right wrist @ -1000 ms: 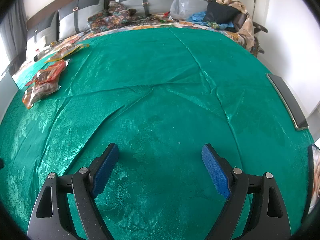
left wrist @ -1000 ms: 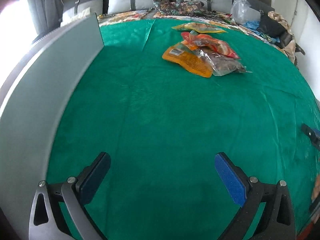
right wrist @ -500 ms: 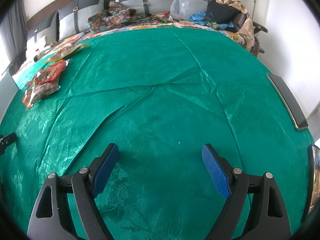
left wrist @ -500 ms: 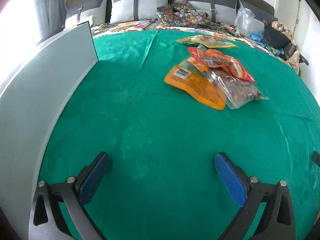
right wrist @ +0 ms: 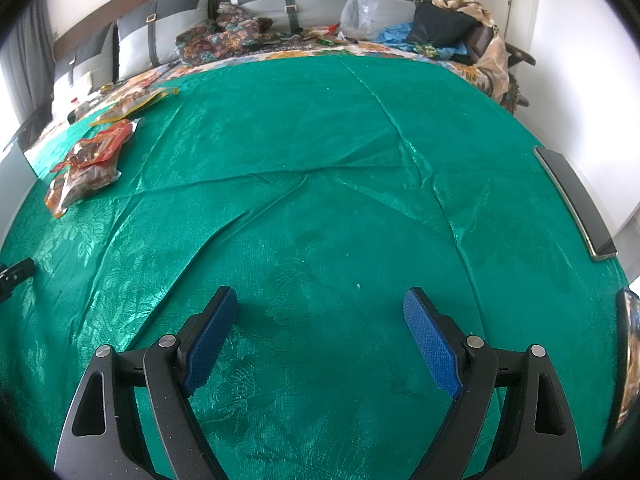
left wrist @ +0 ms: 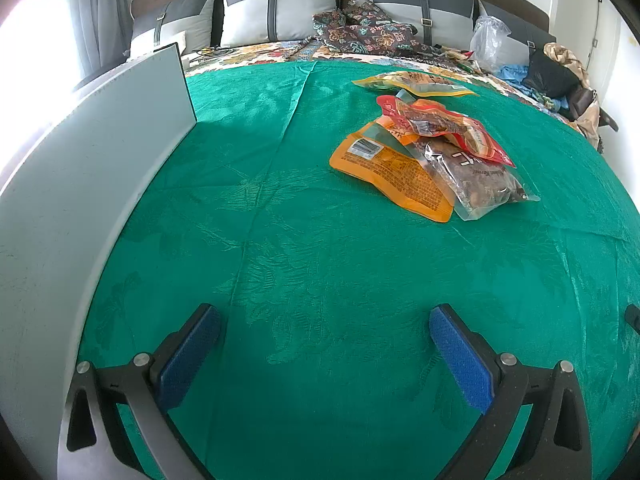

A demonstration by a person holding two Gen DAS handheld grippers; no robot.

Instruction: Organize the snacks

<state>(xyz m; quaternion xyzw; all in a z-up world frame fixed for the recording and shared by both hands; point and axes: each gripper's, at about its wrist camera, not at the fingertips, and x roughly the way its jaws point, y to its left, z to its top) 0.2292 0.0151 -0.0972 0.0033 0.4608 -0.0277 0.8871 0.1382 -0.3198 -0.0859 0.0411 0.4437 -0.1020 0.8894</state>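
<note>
Several snack packets lie in a loose pile on the green cloth [left wrist: 304, 264]: an orange packet [left wrist: 390, 172], a clear packet of brown snacks [left wrist: 480, 182], a red packet [left wrist: 448, 128] on top, and a yellow packet [left wrist: 416, 82] farther back. My left gripper [left wrist: 324, 328] is open and empty, well short of the pile. In the right wrist view the pile [right wrist: 88, 164] lies far to the left. My right gripper [right wrist: 320, 316] is open and empty over bare cloth.
A tall grey-white panel [left wrist: 92, 168] stands along the left edge. Pillows [left wrist: 276, 12], a patterned cloth [left wrist: 360, 32] and a plastic bag [left wrist: 488, 40] sit at the back. A dark flat slab [right wrist: 576, 200] lies at the right edge of the cloth.
My left gripper has moved forward toward the snack pile, which now looks nearer and larger. My right gripper has not moved; the left gripper's tip has come into its view at left.
</note>
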